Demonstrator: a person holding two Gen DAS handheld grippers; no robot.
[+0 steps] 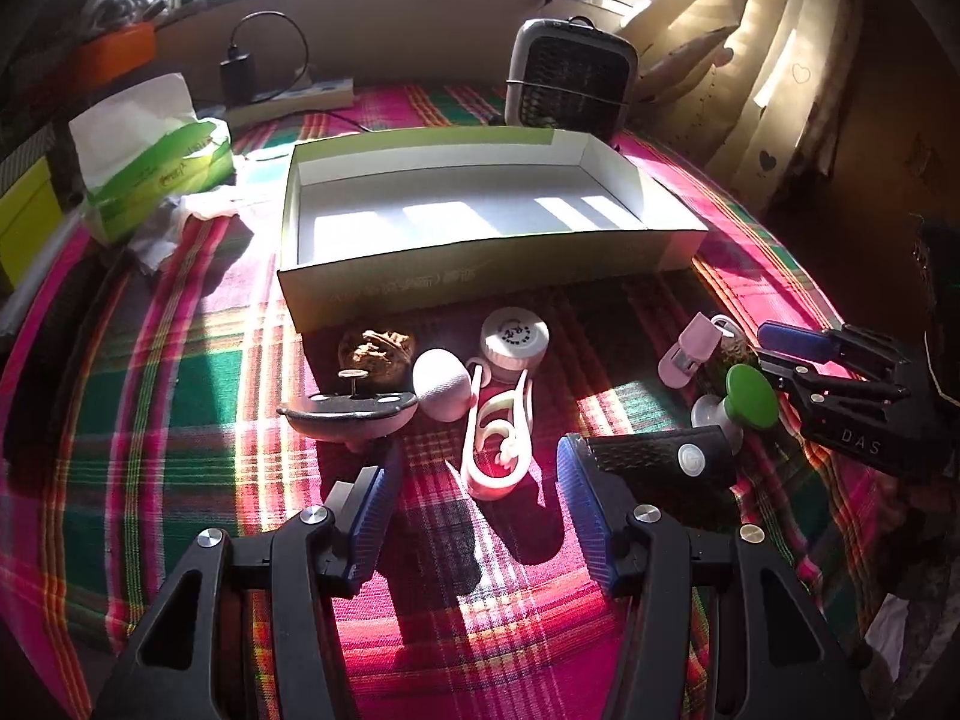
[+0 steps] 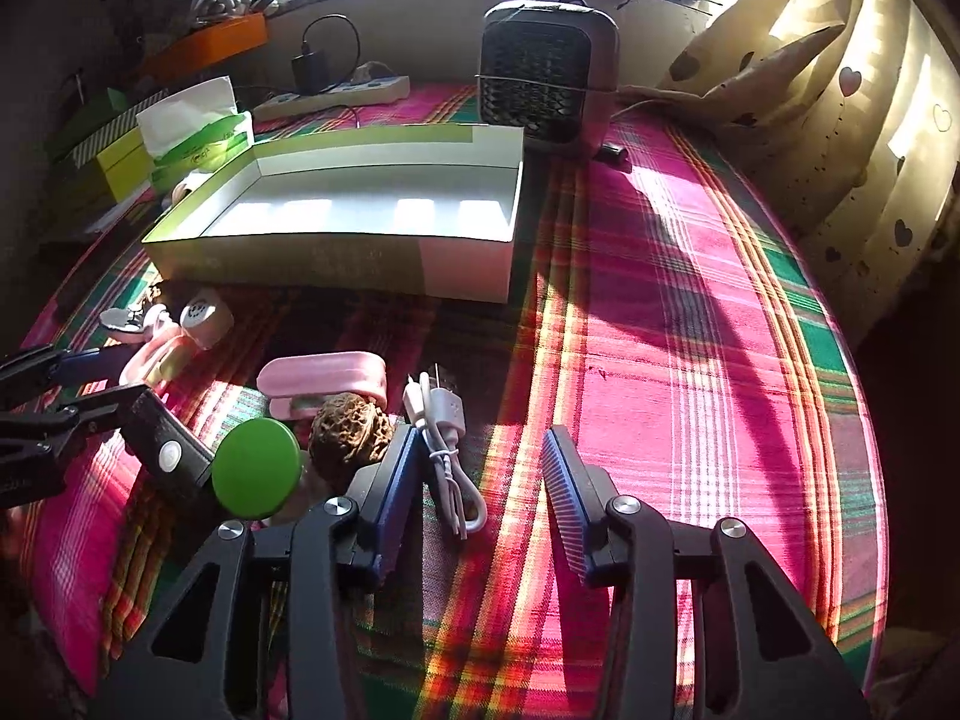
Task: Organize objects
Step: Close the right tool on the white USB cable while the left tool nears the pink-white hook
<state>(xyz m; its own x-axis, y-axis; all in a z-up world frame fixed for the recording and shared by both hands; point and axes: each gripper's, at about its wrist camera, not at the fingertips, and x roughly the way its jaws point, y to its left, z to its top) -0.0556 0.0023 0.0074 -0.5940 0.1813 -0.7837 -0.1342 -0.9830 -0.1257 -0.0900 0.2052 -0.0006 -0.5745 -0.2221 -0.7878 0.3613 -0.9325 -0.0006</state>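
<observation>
- Right gripper (image 2: 480, 504) hangs low over the plaid cloth (image 2: 690, 360), fingers apart and gripping nothing.
- The white cable (image 2: 447, 450) lies just inside the left finger (image 2: 393, 498), bottom centre of the right wrist view, its length running along the fingers.
- Left gripper (image 1: 474, 516) is spread too, empty, nearer the pink clip (image 1: 498, 438).
- The open box (image 2: 336, 264) waits at upper left.

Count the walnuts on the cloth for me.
2. One walnut sits just in front of the box, left of the white cap. The other lies beside the green knob, near the cable.
</observation>
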